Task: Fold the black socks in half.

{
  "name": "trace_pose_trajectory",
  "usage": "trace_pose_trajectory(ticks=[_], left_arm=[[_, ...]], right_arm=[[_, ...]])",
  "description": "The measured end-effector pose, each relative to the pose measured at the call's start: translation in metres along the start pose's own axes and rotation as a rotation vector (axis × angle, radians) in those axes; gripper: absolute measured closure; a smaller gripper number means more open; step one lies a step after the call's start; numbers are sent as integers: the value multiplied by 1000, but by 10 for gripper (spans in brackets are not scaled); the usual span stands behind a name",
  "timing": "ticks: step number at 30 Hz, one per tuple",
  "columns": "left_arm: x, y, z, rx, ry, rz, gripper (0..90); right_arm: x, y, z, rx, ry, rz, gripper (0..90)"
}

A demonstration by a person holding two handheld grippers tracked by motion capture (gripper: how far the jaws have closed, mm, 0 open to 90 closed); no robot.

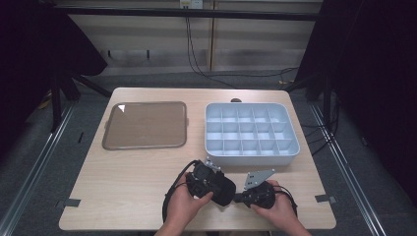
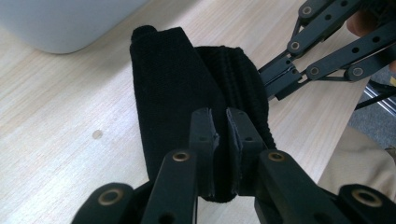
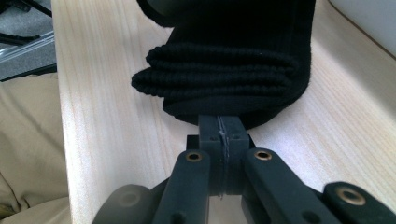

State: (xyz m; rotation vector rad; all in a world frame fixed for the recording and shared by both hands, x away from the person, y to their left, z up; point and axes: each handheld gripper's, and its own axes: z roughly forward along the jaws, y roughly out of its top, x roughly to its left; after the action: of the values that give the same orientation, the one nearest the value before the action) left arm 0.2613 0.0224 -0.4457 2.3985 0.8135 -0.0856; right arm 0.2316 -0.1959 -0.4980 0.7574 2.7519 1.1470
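Note:
A black sock (image 1: 225, 191), folded into a thick bundle, lies on the wooden table (image 1: 133, 182) near its front edge, between my two grippers. My left gripper (image 1: 215, 185) reaches it from the left and is shut on the smooth folded part of the sock (image 2: 173, 93); black fabric shows between its jaws (image 2: 220, 140). From the right, my right gripper (image 1: 239, 197) is shut on the sock's lower edge (image 3: 224, 70), its jaws (image 3: 219, 133) pressed tight together. In the left gripper view the right gripper (image 2: 275, 81) bites the ribbed cuff side.
A pale blue box (image 1: 251, 156) with several empty compartments stands just behind the grippers, its corner close by (image 2: 60, 23). A brown flat tray (image 1: 145, 125) lies at the back left. The table's front edge runs right below the hands.

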Motion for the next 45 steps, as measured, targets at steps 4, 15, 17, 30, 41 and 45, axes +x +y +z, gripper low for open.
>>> trace_pose_trajectory(ticks=[4, 15, 17, 30, 41, 45], left_arm=[[-1, 2, 1, 7, -16, 5, 824], [-10, 9, 5, 0, -48, 13, 827], [-11, 10, 6, 3, -50, 17, 827], [-13, 10, 16, 22, -71, 26, 826], [-12, 8, 25, 21, -81, 23, 824], [-14, 8, 27, 22, -76, 25, 824]], right_arm=[[0, 0, 0, -2, 3, 3, 898], [-1, 0, 1, -5, 4, 4, 897], [-1, 0, 1, -4, 3, 2, 897], [-2, 0, 1, -4, -1, 3, 885], [-6, -2, -5, 10, -40, 24, 880], [-8, -3, -7, 12, -47, 32, 879]])
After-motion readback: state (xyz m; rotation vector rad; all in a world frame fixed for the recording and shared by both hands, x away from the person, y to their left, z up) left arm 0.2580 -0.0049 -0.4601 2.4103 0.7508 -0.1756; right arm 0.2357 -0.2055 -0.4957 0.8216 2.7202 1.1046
